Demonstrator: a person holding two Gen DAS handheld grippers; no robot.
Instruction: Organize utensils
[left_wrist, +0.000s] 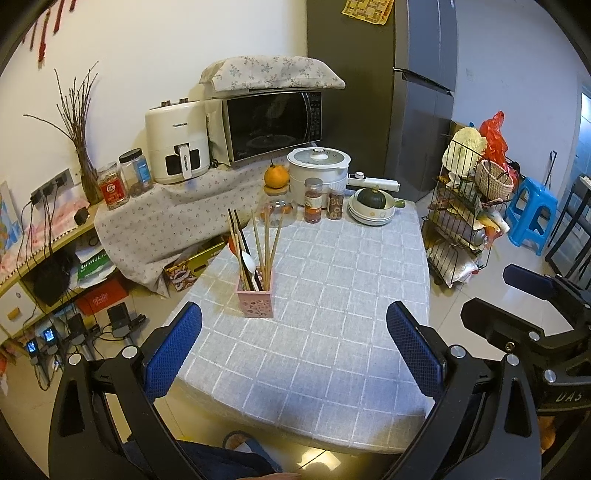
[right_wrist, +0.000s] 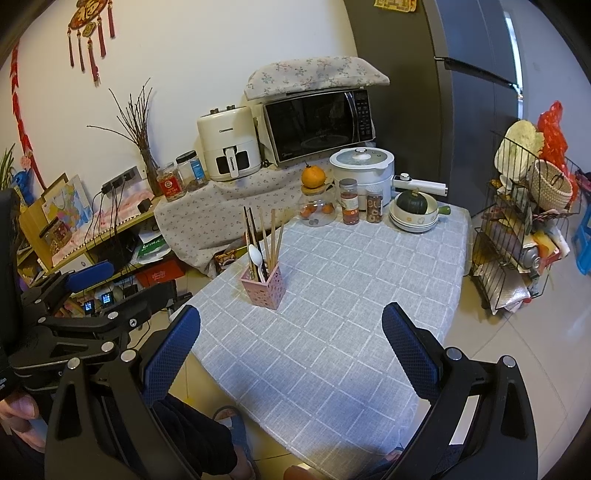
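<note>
Chopsticks (left_wrist: 258, 245) and a white spoon (left_wrist: 248, 263) stand upright in the pink holder (left_wrist: 255, 301) near the left edge of the desk (left_wrist: 332, 332) in the left wrist view, where the left gripper (left_wrist: 293, 343) hangs wide open and empty, well short of the holder. From the right wrist, the right gripper (right_wrist: 291, 345) is equally spread and holds nothing, and the light holder looks easy to tip if a jaw catches the leaning sticks.
</note>
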